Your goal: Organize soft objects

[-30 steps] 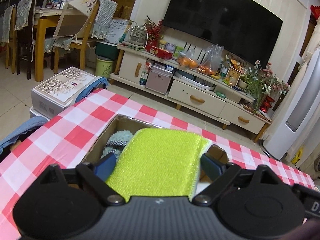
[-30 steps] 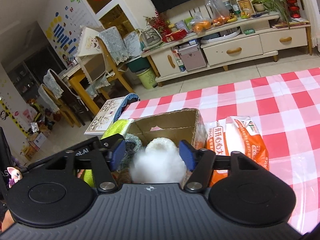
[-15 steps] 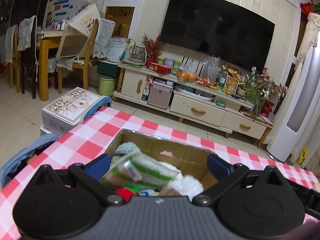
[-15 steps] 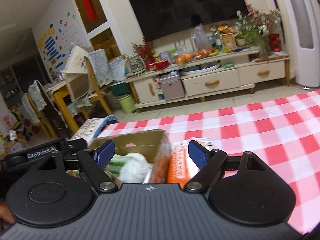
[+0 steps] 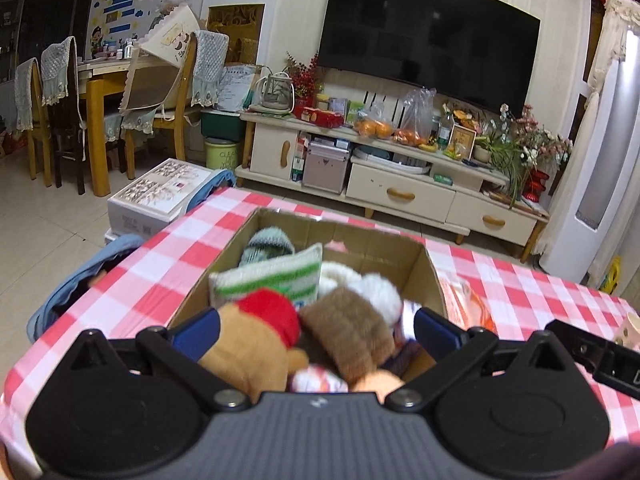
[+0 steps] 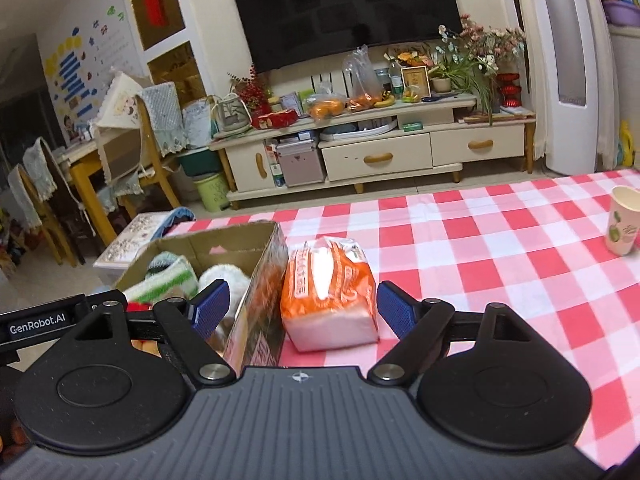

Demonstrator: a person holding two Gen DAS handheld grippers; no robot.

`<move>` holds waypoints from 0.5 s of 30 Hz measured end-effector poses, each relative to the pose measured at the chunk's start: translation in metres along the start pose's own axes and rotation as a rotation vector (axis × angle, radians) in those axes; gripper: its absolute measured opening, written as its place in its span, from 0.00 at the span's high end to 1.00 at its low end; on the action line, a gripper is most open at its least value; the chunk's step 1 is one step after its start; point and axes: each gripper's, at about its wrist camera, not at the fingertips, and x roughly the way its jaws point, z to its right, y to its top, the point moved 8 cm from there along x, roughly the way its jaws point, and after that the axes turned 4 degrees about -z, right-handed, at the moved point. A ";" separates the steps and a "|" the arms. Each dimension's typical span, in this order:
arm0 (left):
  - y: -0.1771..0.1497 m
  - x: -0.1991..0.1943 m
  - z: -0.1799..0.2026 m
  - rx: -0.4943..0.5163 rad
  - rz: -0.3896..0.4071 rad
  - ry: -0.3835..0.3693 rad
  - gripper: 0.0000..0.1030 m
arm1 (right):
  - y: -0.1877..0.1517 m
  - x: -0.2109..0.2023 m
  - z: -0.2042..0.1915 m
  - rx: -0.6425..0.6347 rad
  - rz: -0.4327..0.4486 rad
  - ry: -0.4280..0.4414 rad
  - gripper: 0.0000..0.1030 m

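An open cardboard box on the red-checked table holds soft things: a green-striped cloth, a teal knitted piece, a white fluffy ball and a brown plush toy with a red part. My left gripper hangs open over the box's near end, and nothing is gripped between its pads. My right gripper is open too, straddling the box's right wall and an orange tissue pack that lies on the table against the box. Its pads touch neither.
A paper cup stands at the table's far right on the checked cloth. The table's left edge drops off to a white carton and blue fabric. A TV cabinet lies beyond the far edge.
The left gripper let go of the yellow-green cloth into the box and drew back. The right gripper released the white fluffy ball into the box, opened wide and swung right toward the orange pack.
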 end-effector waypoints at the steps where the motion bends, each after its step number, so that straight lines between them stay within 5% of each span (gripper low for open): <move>1: -0.004 -0.004 0.000 0.003 -0.003 0.003 0.01 | -0.003 -0.003 -0.001 -0.009 -0.003 -0.002 0.02; 15: -0.037 -0.053 -0.008 0.031 -0.020 0.020 0.01 | -0.038 -0.052 -0.026 -0.074 -0.001 -0.019 0.02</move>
